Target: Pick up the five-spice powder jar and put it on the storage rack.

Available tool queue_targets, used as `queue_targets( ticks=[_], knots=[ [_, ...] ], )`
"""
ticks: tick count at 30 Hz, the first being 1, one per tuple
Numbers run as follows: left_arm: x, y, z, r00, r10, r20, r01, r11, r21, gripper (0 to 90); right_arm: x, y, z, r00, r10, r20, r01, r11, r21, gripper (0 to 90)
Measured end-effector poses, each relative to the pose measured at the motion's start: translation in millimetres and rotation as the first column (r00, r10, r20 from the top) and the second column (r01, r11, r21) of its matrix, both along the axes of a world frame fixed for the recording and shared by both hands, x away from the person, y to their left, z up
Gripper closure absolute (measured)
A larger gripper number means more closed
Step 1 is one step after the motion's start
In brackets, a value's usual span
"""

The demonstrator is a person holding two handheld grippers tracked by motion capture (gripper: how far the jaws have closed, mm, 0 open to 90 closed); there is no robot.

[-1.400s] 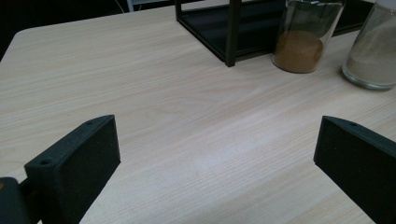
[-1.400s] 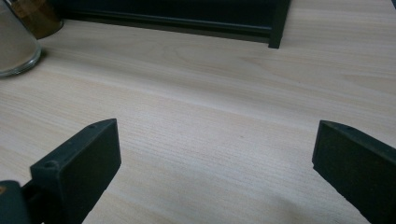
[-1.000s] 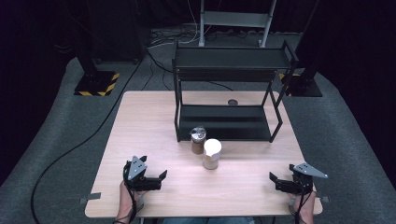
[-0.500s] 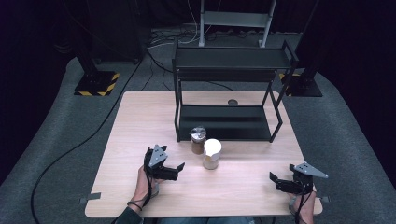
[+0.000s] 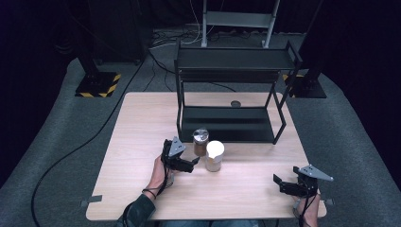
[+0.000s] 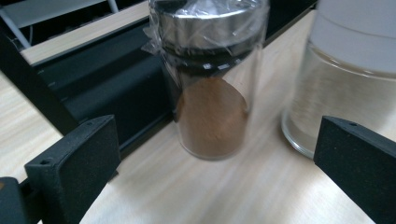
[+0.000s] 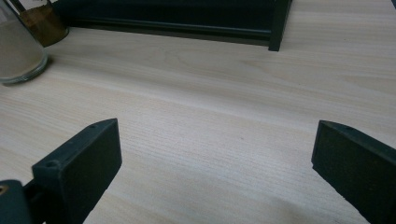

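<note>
With our right gripper [image 5: 286,183] idle and spread near the counter's [image 5: 142,123] front right corner, our left gripper [image 6: 212,158] gapes toward the brown spice jar [image 6: 212,93] mid-counter before the rack [image 5: 231,120], risking clipping the touching white-lidded jar [image 6: 345,70].

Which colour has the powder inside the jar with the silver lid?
Reddish brown powder, best in the left gripper view.

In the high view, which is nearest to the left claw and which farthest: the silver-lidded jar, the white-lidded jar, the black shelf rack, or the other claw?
From the left claw:
1. Silver-lidded jar, just ahead; white-lidded jar, beside it: too close to call.
2. Black shelf rack, behind the jars.
3. Right claw, at the table's near right corner.
</note>
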State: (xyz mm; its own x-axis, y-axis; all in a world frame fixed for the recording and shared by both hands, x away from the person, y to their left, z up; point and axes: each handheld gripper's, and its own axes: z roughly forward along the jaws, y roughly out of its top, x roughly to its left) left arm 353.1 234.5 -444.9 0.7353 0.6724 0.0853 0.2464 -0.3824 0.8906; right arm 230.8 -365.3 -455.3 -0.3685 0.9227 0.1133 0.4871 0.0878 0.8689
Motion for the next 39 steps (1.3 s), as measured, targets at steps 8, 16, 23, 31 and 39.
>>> queue_targets(
  ticks=[8, 16, 23, 31, 39],
  knots=[
    [14.8, -11.8, 0.2, 0.9997, -0.02, 0.014, 0.019, 0.9993, 0.031, 0.0, -1.0, -1.2, -0.9, 1.0, 0.001, 0.006, -0.001, 1.0, 0.006, 0.5],
    [30.7, -20.5, 1.4, 0.9996, -0.029, 0.003, 0.029, 0.9989, 0.037, 0.0, -0.8, -3.2, -1.7, 1.0, 0.003, 0.007, -0.003, 1.0, 0.018, 0.5],
    [43.1, -14.7, -6.0, 0.997, -0.076, -0.015, 0.076, 0.997, -0.012, 7.0, -1.2, -2.8, -1.7, 1.0, 0.002, 0.008, -0.002, 1.0, 0.015, 0.6],
    [54.8, -11.8, -14.7, 0.995, -0.089, -0.046, 0.086, 0.9943, -0.064, 25.1, -1.2, -3.0, -1.8, 1.0, 0.004, 0.009, -0.004, 1.0, 0.016, 0.8],
    [56.6, -7.6, -19.9, 0.9939, -0.1, -0.047, 0.095, 0.9908, -0.096, 29.9, -0.1, -4.4, -1.7, 0.9998, 0.016, 0.007, -0.016, 1.0, 0.016, 0.7]
  ],
)
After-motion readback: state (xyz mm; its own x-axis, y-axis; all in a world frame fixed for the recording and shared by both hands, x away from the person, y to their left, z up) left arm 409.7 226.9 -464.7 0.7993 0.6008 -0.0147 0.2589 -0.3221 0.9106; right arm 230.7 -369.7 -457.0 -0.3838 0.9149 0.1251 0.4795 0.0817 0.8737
